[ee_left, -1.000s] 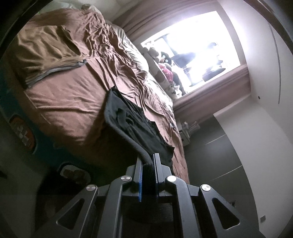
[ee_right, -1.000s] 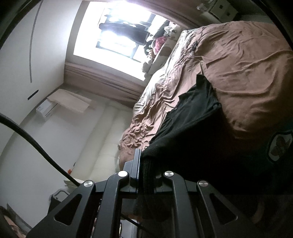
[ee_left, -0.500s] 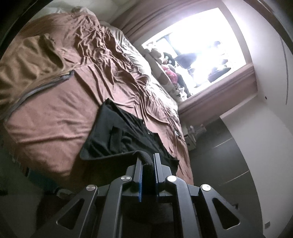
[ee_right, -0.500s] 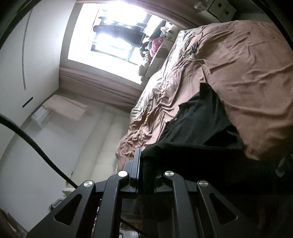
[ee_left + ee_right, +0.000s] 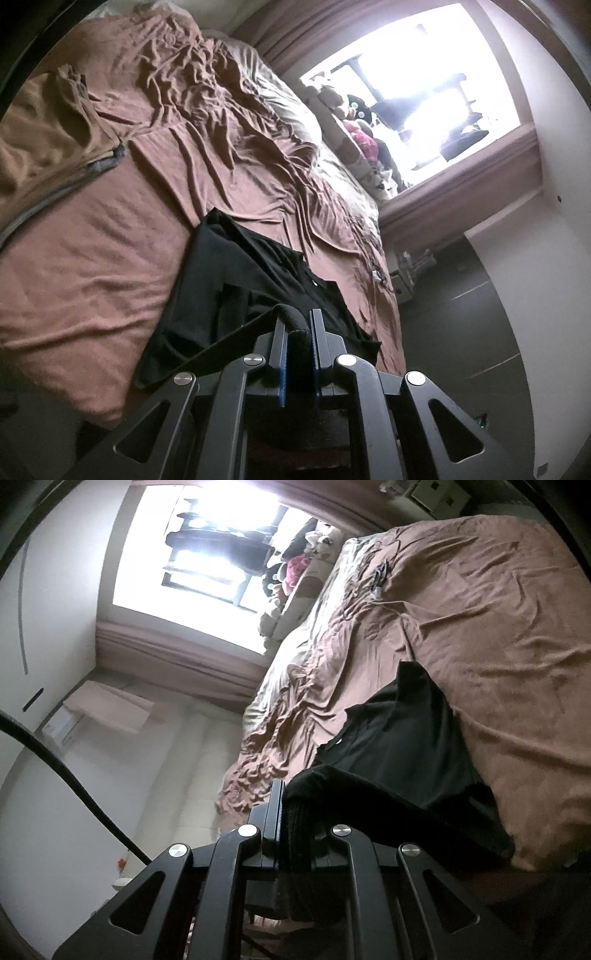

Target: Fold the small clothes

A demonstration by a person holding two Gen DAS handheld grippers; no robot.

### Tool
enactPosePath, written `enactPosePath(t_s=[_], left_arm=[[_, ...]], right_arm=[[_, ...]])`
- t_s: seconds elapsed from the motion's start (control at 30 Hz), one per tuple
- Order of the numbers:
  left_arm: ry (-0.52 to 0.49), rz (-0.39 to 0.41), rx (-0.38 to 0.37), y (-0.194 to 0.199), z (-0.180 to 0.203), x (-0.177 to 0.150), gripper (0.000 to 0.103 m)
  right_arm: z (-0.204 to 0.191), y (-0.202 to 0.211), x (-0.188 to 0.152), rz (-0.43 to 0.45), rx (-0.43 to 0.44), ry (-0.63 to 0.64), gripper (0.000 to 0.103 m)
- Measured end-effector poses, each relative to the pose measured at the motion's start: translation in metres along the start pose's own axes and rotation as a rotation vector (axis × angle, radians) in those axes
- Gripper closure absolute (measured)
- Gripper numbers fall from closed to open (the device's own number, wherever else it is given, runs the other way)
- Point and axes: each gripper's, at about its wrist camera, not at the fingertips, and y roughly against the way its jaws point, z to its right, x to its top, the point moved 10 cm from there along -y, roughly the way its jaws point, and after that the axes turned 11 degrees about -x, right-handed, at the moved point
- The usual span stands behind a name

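A: Left tongs (image 5: 298, 334)?
B: Closed on a rolled black hem of the shirt (image 5: 255, 280). Fabric is pinched between the blue-edged pads.

A: Right tongs (image 5: 291, 812)?
B: Same. Clamped on a bunched black edge of the shirt (image 5: 402, 746), cloth wedged between the fingers.

A: Where is the shirt?
B: On the bed (image 5: 110, 236), near edge, spread over the brown sheet. The far part lies flat; the near hem is lifted off the sheet, up to both tongs.

A: Anything else on the bed?
B: Tan garment (image 5: 48, 140) with a grey band, far left in the left view, well apart from the shirt. Rumpled sheet folds beyond it. A small cable (image 5: 380, 587) lies on the sheet in the right view.

A: Background?
B: Bright window (image 5: 424, 85), stuffed toys (image 5: 354, 122) along the sill.
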Motion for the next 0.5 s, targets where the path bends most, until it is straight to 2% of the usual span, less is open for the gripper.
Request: enactPosePath(t_s=[0.5], left_arm=[[0.024,-0.054,0.111,-0.092,-0.051,0.040,0.093]], right_arm=[[0.000,-0.067,0.042,-0.055,-0.123,0.011,0.095]])
